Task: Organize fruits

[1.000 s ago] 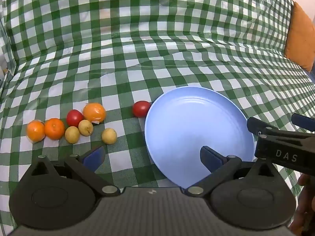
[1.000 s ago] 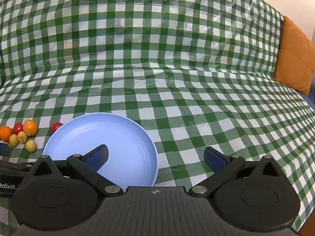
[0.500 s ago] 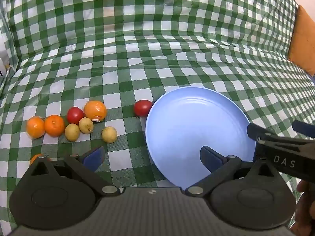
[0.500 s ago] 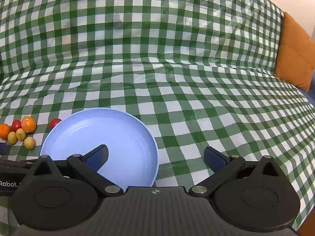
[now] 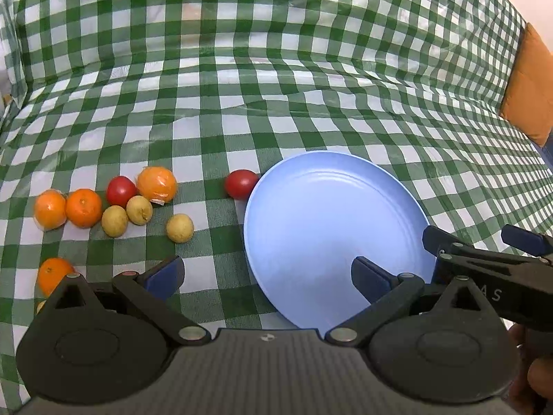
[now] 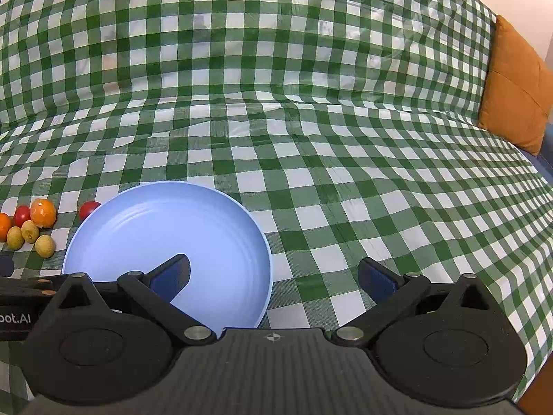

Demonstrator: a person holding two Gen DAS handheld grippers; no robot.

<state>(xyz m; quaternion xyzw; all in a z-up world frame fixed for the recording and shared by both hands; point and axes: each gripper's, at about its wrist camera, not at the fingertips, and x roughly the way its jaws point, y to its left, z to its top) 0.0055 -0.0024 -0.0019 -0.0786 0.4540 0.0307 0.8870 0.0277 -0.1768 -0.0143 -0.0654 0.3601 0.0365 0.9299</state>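
Nothing is sorted yet: the blue plate (image 5: 331,221) ahead of the left gripper (image 5: 266,273) sits bare, all fruit (image 5: 138,200) lies ahead-left, and both it and the right gripper (image 6: 273,273) gape unloaded.

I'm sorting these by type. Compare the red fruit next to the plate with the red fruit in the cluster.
The red fruit by the plate lies alone, at the blue plate rim; the red fruit in the cluster sits packed against an orange and yellow fruits. The first looks slightly wider. Both are round, glossy, red, and lie on the checked cloth.
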